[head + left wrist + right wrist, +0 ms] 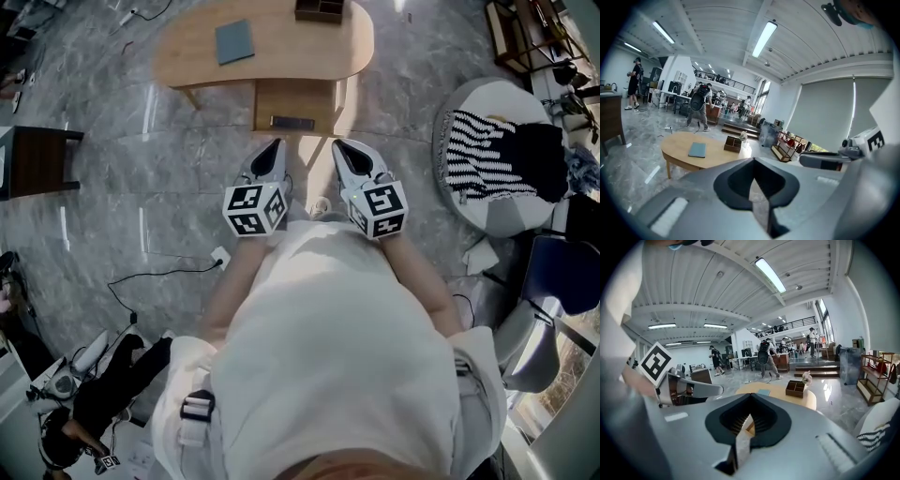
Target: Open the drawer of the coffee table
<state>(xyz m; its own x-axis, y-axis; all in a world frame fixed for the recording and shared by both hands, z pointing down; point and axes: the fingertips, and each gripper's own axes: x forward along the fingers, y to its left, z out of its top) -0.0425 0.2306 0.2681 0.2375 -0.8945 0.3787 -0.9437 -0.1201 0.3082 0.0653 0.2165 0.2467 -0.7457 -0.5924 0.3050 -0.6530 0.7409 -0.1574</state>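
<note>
Head view puts the drawer [292,105] at upper centre of the frame, set under the oval coffee table [192,58], its front facing the person. Its dark handle [292,123] lies crosswise, left to right in the picture, so I judge the pull would run straight down the frame toward the person.

Just below it, the left gripper [270,150] and the right gripper [344,152] point up the frame at that front, near it but not touching. Each has its jaws closed together on nothing, as its own view confirms. The handle sits between the two tips, a shade nearer the left one by my eye.

Bare marble floor [187,178] lies either side of the grippers. On the tabletop, a blue book [234,41] and a dark wooden box [319,9] sit well back from the drawer. A round ottoman [487,112] at right and a dark side table [37,159] at left stand well apart.
</note>
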